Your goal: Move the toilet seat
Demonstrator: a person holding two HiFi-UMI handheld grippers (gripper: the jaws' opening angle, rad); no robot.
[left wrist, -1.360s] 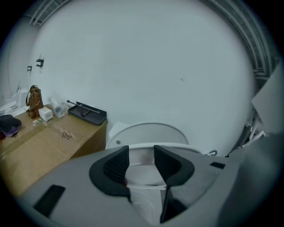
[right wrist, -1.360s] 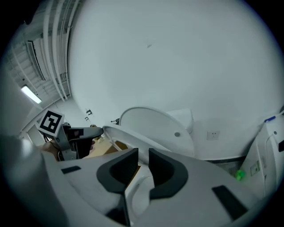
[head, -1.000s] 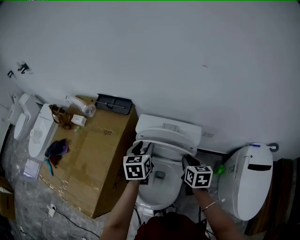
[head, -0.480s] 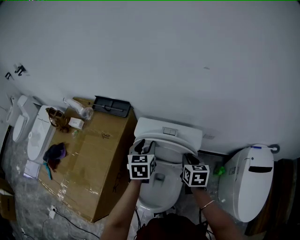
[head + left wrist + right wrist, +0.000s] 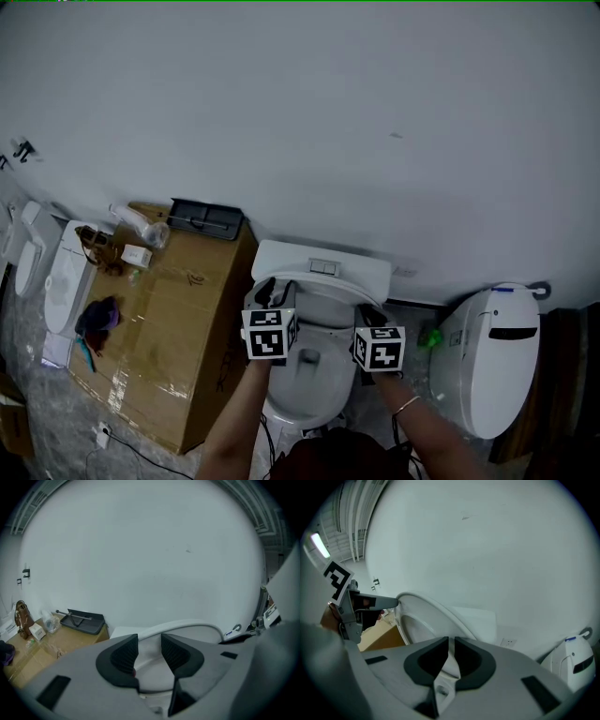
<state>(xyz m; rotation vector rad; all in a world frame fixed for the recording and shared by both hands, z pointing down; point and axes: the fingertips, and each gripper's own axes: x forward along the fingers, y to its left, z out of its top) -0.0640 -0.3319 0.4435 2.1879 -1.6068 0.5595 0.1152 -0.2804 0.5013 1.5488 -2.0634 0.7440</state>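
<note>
Both tools have edged toward the tank [image 5: 366, 267], jaws closing. Seat [image 5: 423, 609] stands half-raised over the bowl. Right tool [image 5: 450, 656] pinches its rim; left tool [image 5: 149, 651] gapes loosely around the other side. Clench left first, then swing evenly.

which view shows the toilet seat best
The right gripper view: the toilet seat is large and central, tilted up. The left gripper view shows only an arc of its rim. The head view shows it small, from above, partly covered.
</note>
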